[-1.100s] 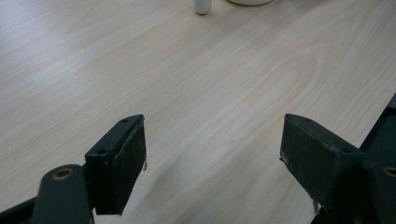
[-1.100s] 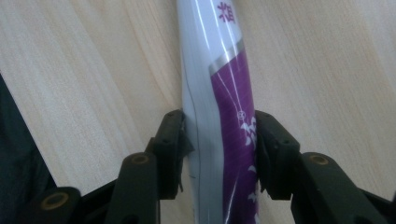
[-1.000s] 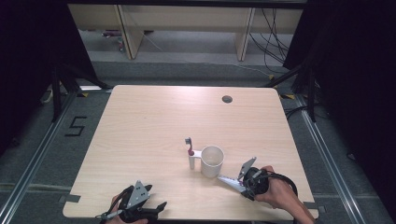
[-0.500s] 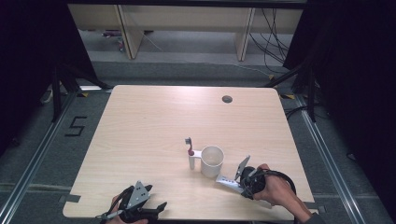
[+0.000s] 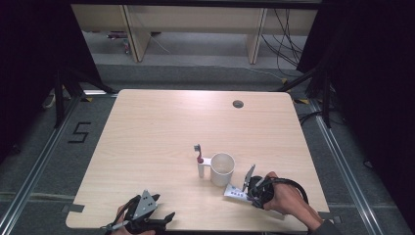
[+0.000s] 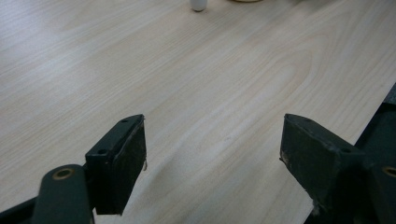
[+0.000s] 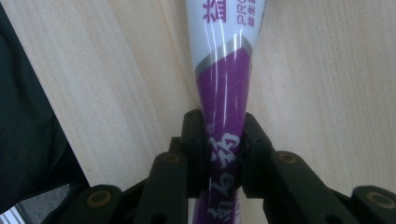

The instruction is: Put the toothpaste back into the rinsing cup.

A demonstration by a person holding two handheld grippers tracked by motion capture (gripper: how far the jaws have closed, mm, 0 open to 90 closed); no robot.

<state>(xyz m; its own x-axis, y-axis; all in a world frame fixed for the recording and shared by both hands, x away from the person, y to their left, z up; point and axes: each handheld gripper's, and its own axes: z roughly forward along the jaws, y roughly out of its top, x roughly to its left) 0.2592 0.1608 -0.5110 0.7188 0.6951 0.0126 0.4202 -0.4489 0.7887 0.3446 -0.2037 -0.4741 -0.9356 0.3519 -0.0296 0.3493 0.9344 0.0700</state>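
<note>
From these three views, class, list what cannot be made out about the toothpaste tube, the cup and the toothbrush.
- Toothpaste tube: right gripper view, its cap end is cut off by the top edge and its tail is hidden between the shut jaws; the print is only partly readable.
- Cup: high view, too small to tell whether anything is inside.
- Toothbrush: high view, too small and blurred to show what it rests on.

The high view looks forward and down from above the near edge, taking in the whole bench (image 5: 161,127). The left gripper view skims low across bare bench wood, close up. The right gripper view faces almost straight down at the bench, very near. Both share with the high view the wood at its lower frame.
</note>
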